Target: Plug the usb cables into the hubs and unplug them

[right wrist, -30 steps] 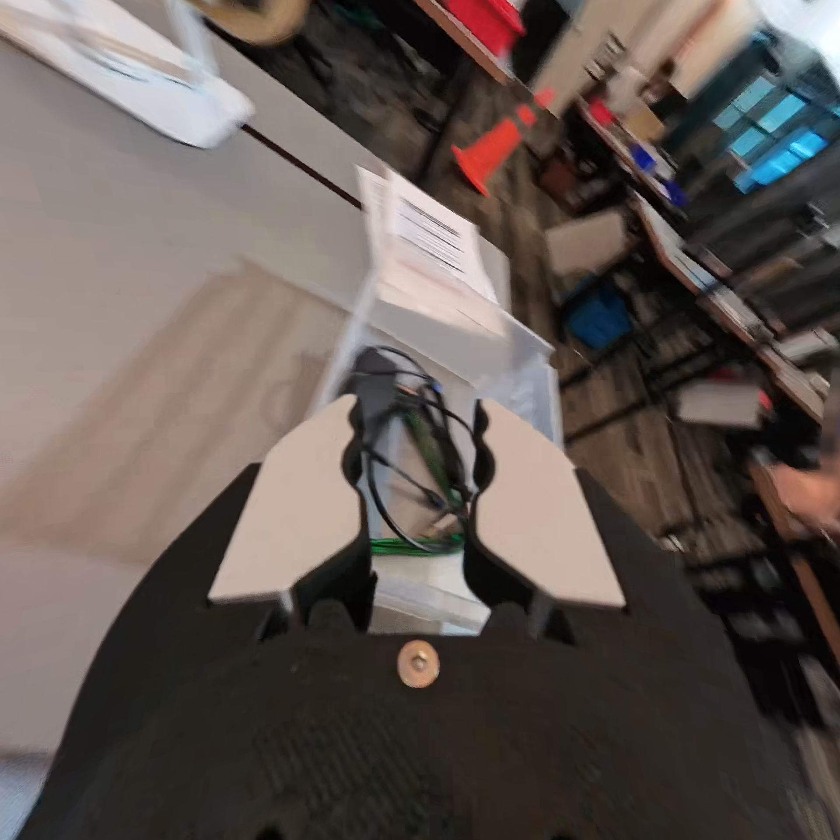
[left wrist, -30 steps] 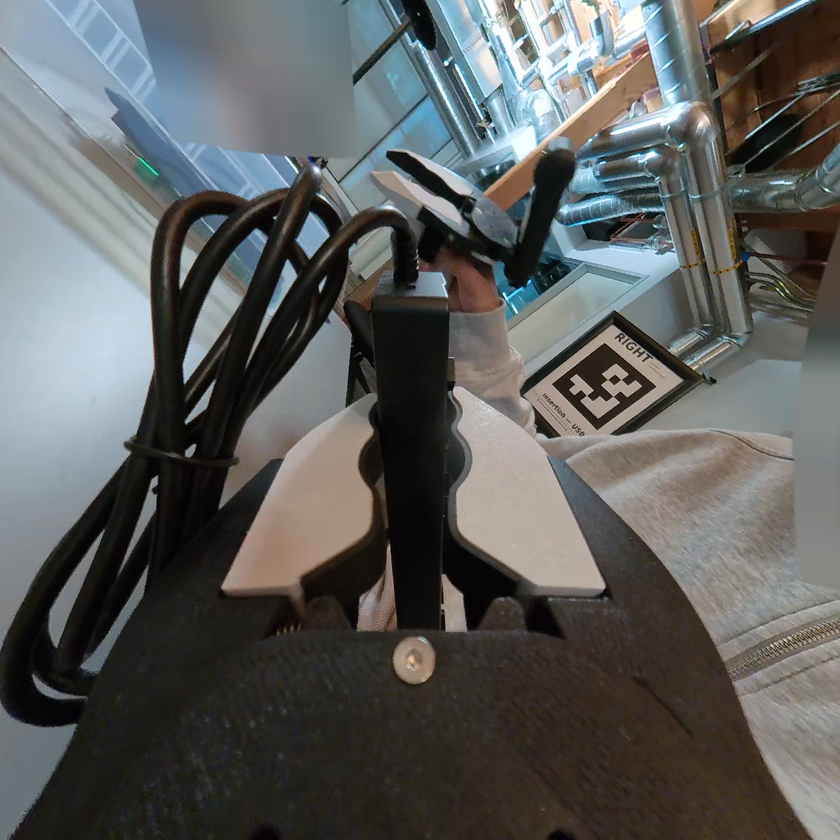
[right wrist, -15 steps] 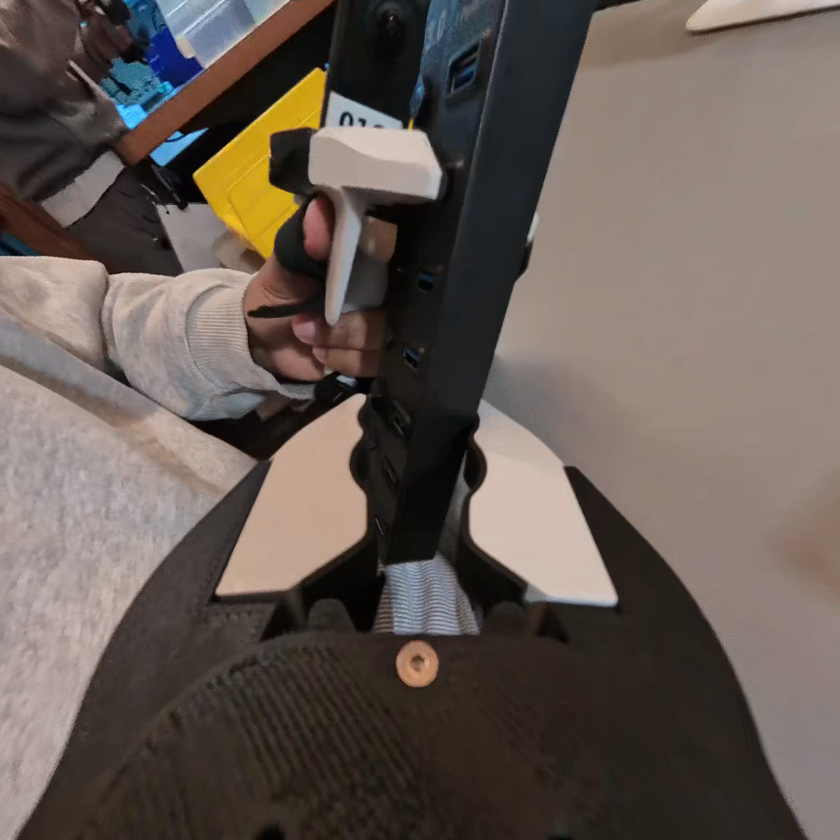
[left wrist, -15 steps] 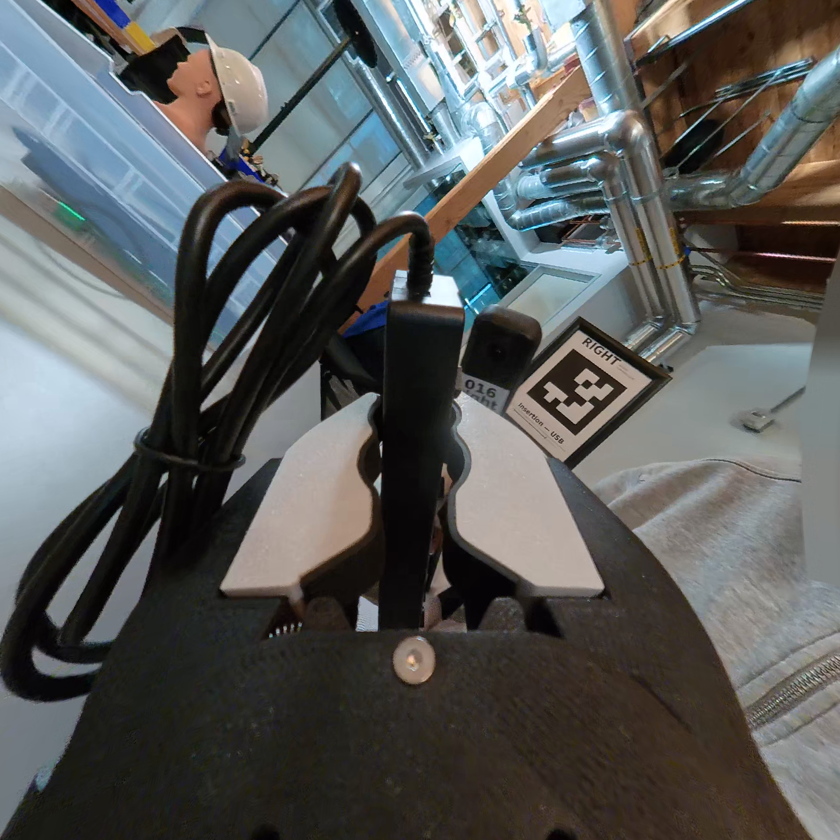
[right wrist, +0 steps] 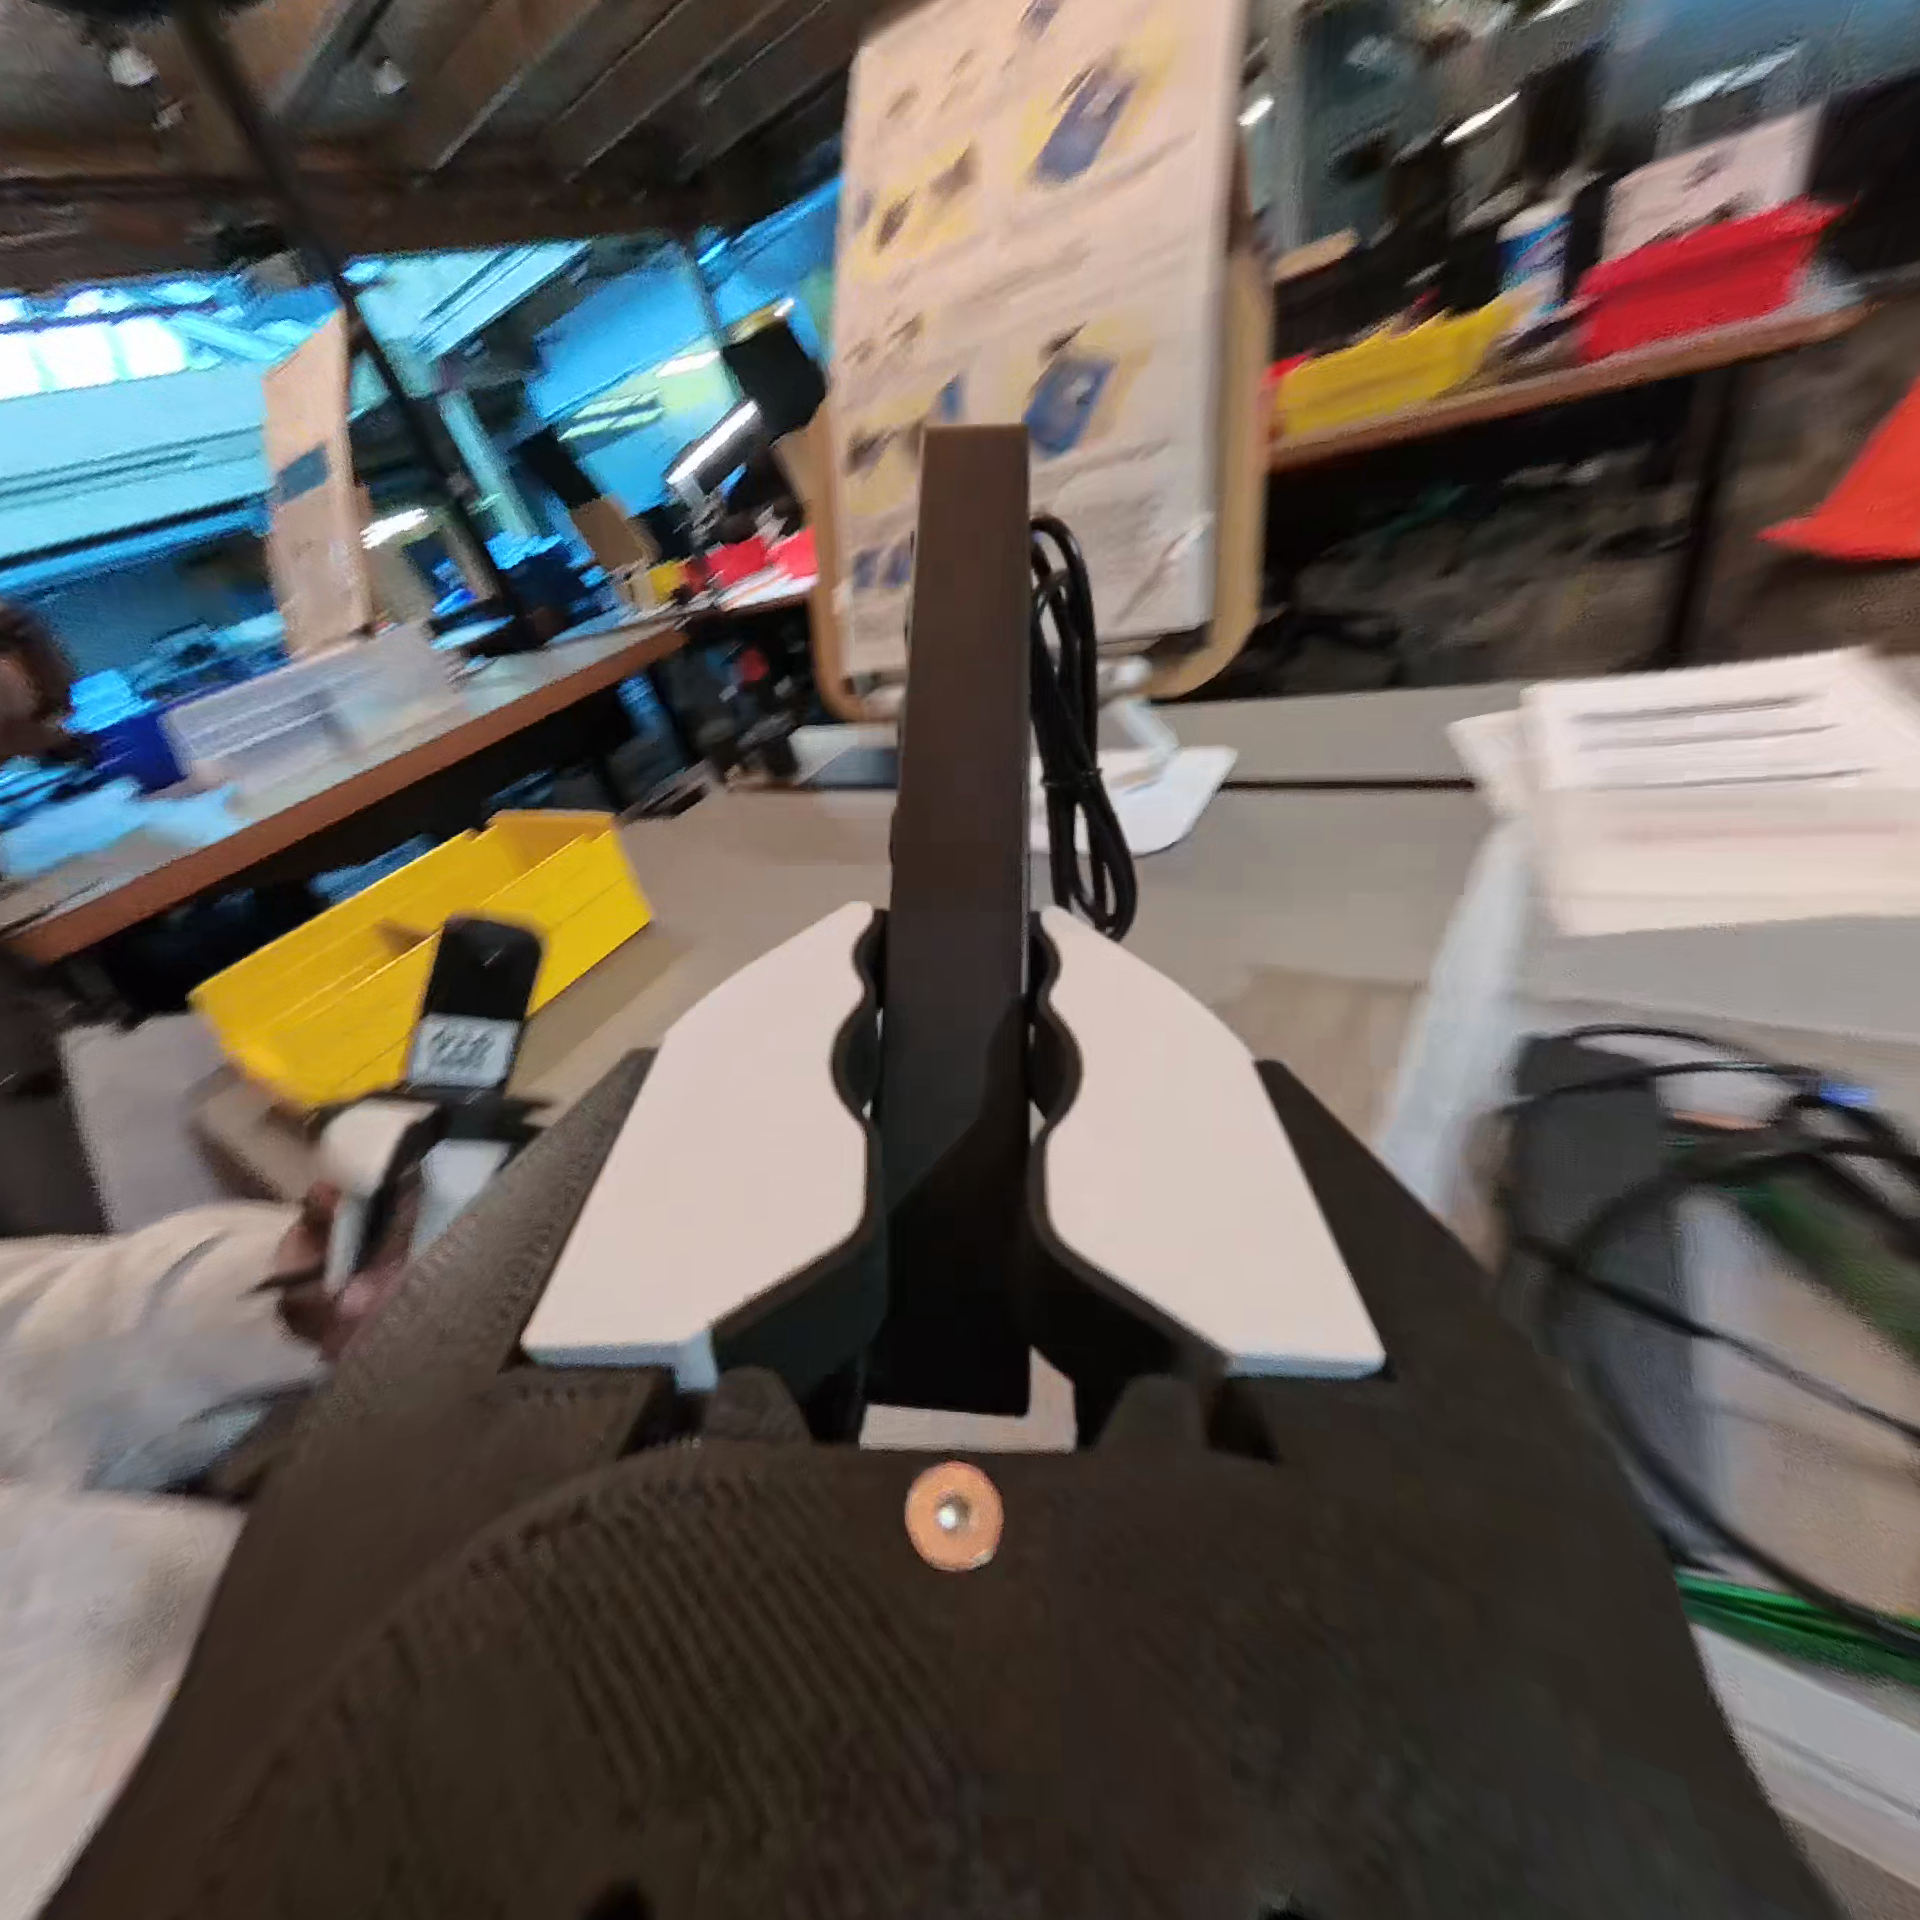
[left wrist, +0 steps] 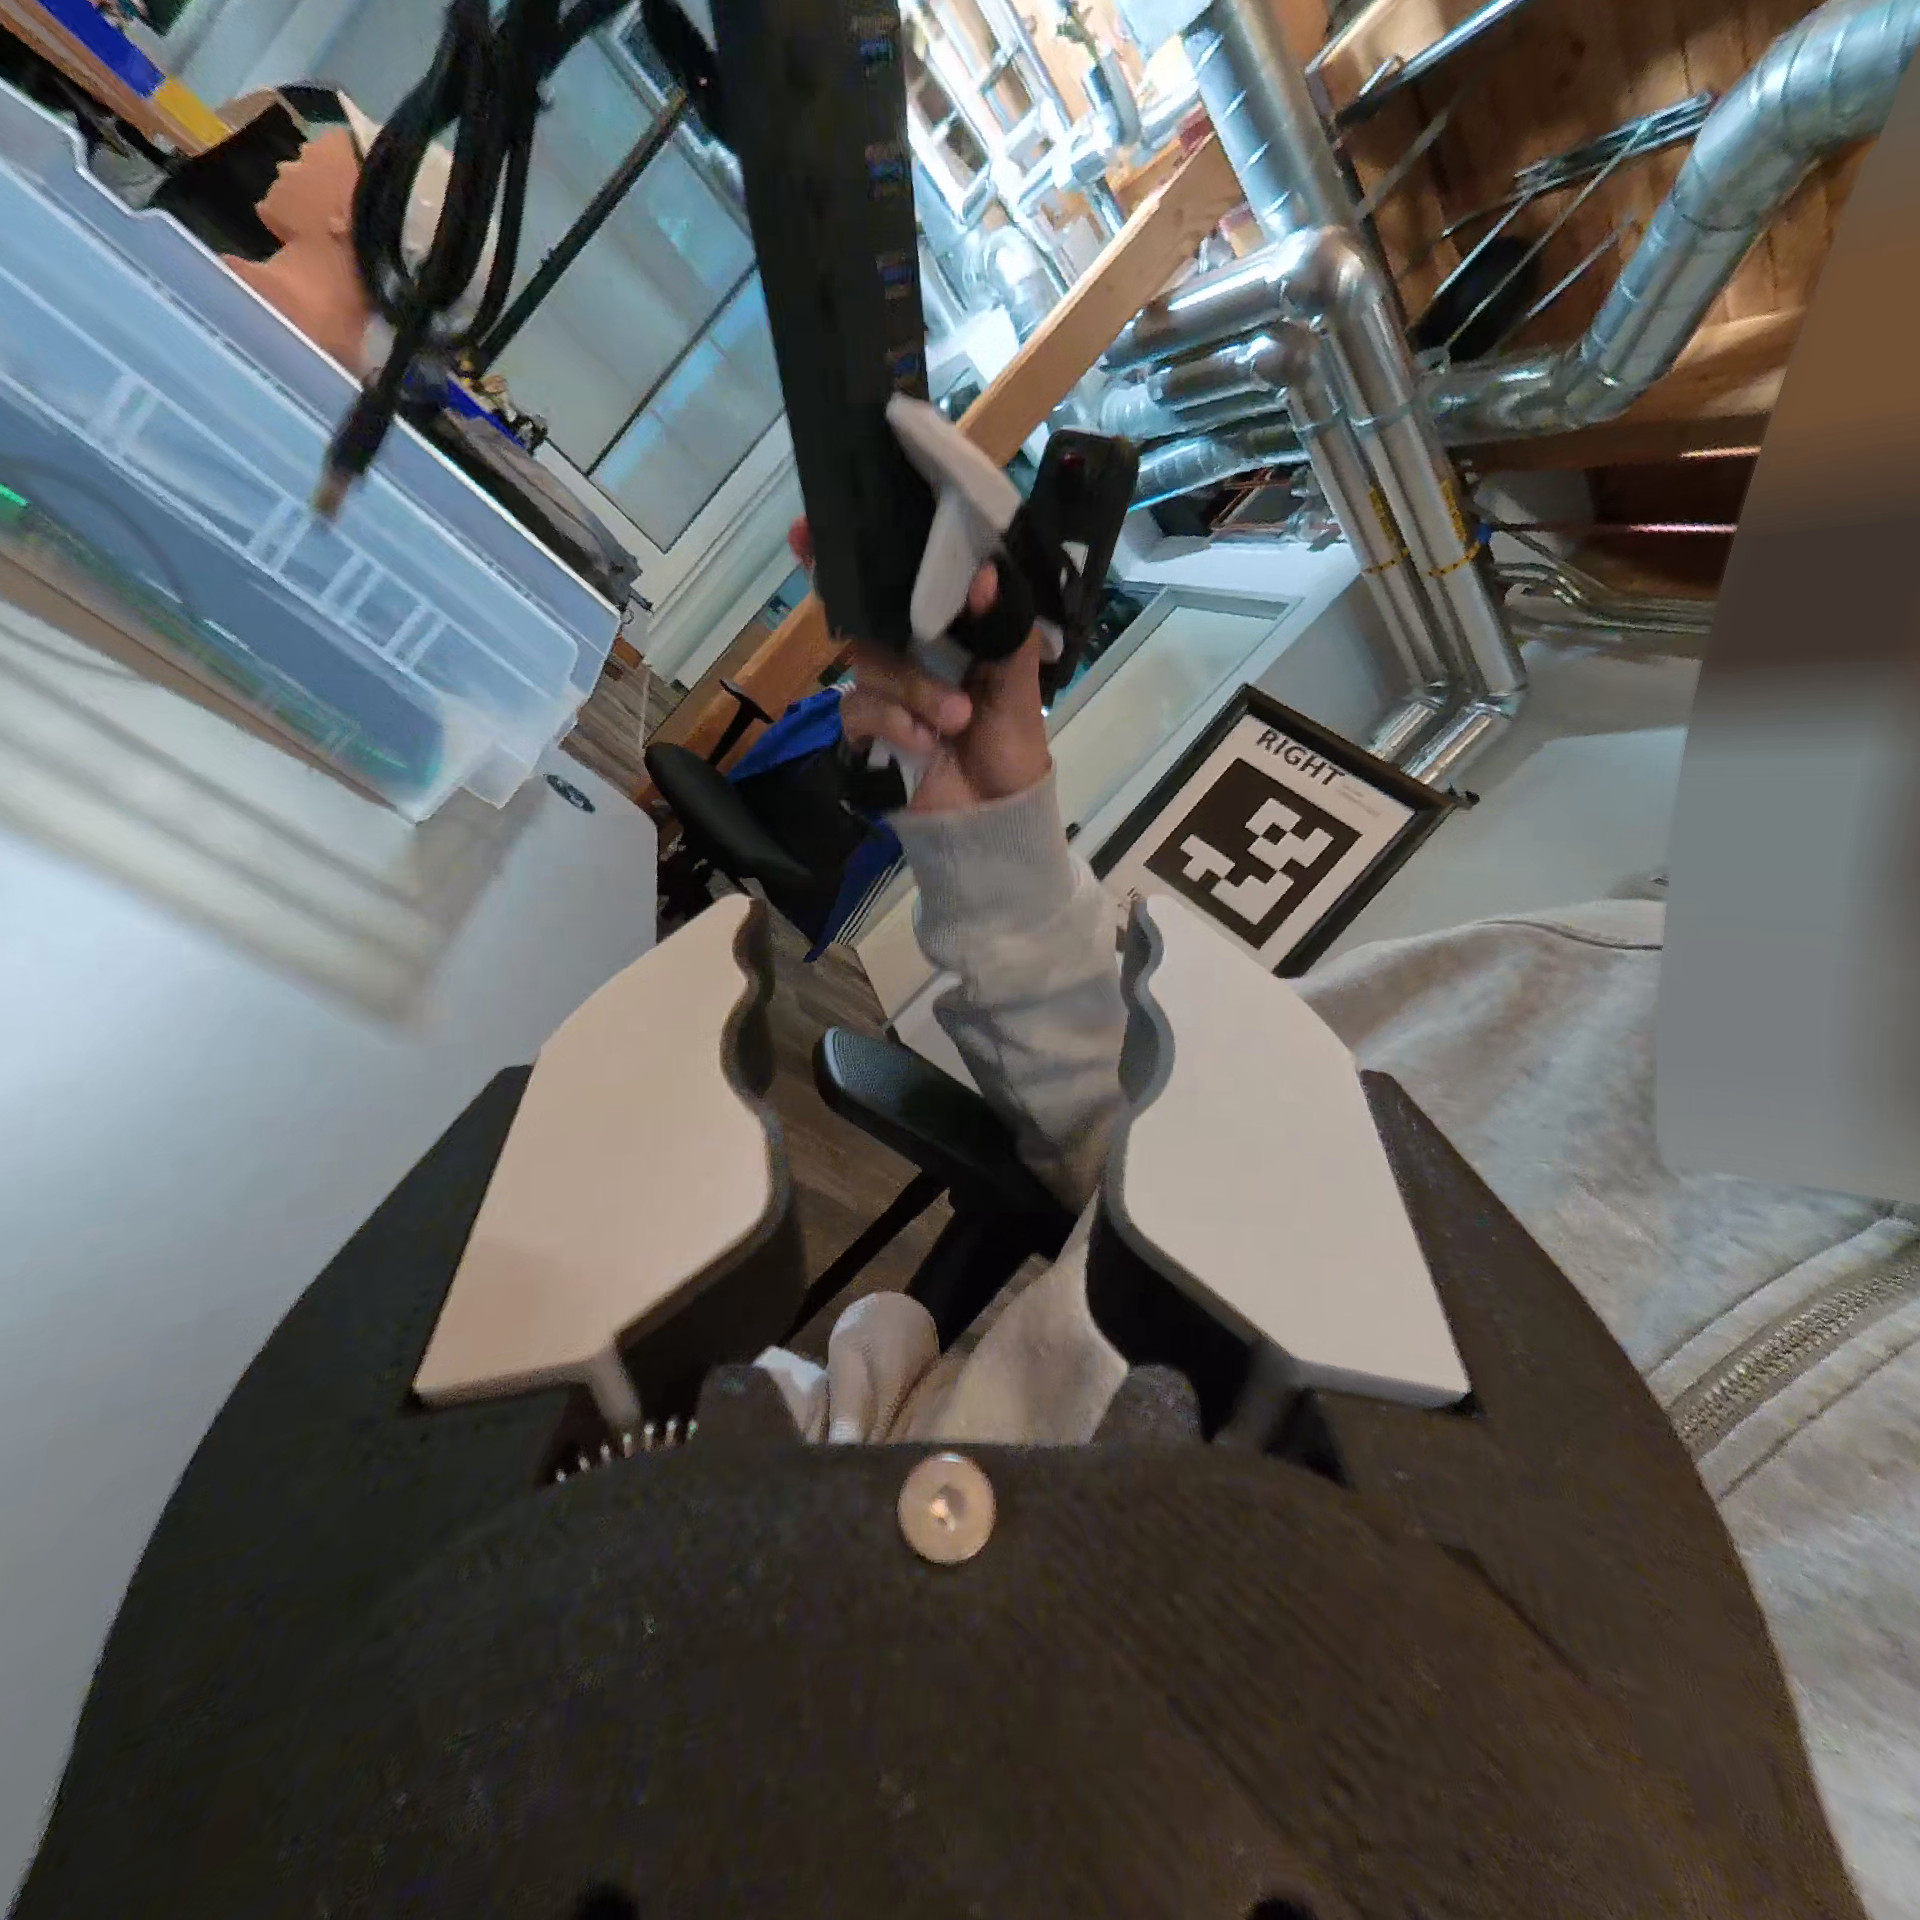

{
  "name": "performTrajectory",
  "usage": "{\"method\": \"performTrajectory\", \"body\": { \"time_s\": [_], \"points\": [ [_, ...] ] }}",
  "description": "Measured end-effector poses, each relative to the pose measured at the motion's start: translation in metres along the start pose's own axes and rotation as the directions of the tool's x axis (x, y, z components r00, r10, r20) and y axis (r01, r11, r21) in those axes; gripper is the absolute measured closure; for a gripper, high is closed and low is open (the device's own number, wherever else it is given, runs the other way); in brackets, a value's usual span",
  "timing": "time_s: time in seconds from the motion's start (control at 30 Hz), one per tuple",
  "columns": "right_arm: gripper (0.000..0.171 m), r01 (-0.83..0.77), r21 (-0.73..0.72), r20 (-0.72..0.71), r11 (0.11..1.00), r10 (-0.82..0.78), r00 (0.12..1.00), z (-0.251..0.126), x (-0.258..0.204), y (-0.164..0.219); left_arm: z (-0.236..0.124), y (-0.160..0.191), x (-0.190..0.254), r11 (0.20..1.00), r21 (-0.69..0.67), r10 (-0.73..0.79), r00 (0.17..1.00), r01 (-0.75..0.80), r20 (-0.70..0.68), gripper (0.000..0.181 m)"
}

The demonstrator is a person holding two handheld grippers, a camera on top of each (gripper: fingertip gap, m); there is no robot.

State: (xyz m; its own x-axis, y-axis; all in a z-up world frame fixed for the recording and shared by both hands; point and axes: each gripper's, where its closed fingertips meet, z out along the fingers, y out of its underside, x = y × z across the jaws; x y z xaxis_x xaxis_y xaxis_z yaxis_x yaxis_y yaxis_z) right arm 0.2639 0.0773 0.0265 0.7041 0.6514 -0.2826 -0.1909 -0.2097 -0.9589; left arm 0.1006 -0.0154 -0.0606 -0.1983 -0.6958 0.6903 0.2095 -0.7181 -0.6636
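Note:
In the left wrist view my left gripper [left wrist: 943,935] is open and empty, with only a grey sleeve behind the gap. Above it, my right gripper [left wrist: 961,520] is shut on the lower end of a long black USB hub [left wrist: 831,260] and holds it upright in the air. The hub's bundled black cable [left wrist: 436,187] hangs from its upper end, with the USB plug [left wrist: 348,457] dangling free. In the right wrist view my right gripper [right wrist: 956,925] is clamped on the hub [right wrist: 961,675], and the cable bundle [right wrist: 1081,748] hangs to its right.
A clear plastic bin [left wrist: 312,623] stands on the white table at left. A framed black-and-white marker card [left wrist: 1268,842] leans at right. In the right wrist view there are a yellow bin [right wrist: 416,935], a clear bin of cables [right wrist: 1714,1195] and papers [right wrist: 1714,779].
The hub passed from my left gripper to my right one. The left gripper opened and let go, and the right gripper closed on the hub and lifted it away.

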Motion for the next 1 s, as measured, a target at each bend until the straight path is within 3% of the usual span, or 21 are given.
{"method": "performTrajectory", "body": {
  "time_s": [0.17,0.47,0.77,1.0],
  "points": [
    [0.146,0.057,0.077,-0.257,0.995,-0.036,0.966,-0.035,0.090,-0.036,-0.014,0.001,-0.003,0.998,0.049,-0.048,0.998,0.045,0.043,0.121],
    [0.146,0.103,-0.167,-0.522,0.981,-0.176,0.834,-0.036,0.203,0.025,-0.033,0.002,0.001,0.993,0.113,-0.056,0.994,0.046,0.091,0.123],
    [0.146,0.063,-0.319,-0.592,0.946,-0.251,0.766,-0.025,0.244,0.063,-0.045,0.003,0.002,0.988,0.148,-0.060,0.990,0.040,0.128,0.123],
    [0.146,0.072,-0.348,-0.606,0.935,-0.283,0.743,-0.025,0.255,0.073,-0.046,0.004,0.001,0.989,0.143,-0.068,0.989,0.049,0.129,0.124]
  ]
}}
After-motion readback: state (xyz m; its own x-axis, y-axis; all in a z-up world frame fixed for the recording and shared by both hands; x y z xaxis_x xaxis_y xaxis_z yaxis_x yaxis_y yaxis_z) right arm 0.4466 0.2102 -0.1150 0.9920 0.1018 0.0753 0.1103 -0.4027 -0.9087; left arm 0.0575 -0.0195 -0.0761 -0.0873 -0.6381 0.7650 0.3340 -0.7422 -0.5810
